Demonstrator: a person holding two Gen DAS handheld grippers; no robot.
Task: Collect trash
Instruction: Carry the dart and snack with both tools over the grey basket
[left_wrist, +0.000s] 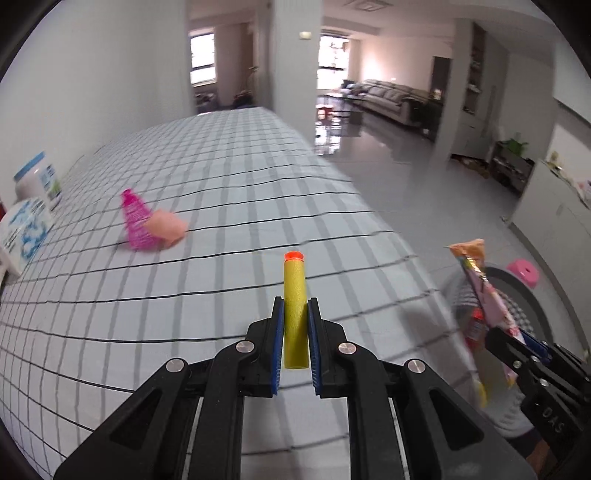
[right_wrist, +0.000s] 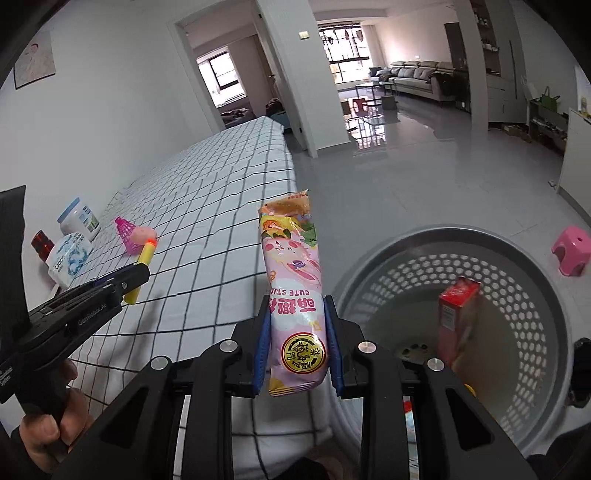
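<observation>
My left gripper (left_wrist: 295, 306) is shut on a yellow foam dart (left_wrist: 294, 295) with an orange tip, held above the checked bedsheet (left_wrist: 229, 177). The same dart (right_wrist: 143, 258) and left gripper (right_wrist: 138, 271) show at the left of the right wrist view, with a hand on the handle. My right gripper (right_wrist: 295, 299) is shut on a pink snack wrapper (right_wrist: 293, 280), upright, beside the rim of a grey perforated basket (right_wrist: 517, 266). A red box (right_wrist: 458, 314) lies inside the basket. In the left wrist view the wrapper (left_wrist: 480, 280) and right gripper (left_wrist: 513, 339) sit at the right.
A pink mesh cone (left_wrist: 135, 221) and a peach lump (left_wrist: 168, 227) lie on the bed. A white jar (left_wrist: 38, 179) and a tissue pack (left_wrist: 26, 229) stand by the wall. A pink stool (right_wrist: 570, 254) is on the tiled floor beyond the basket.
</observation>
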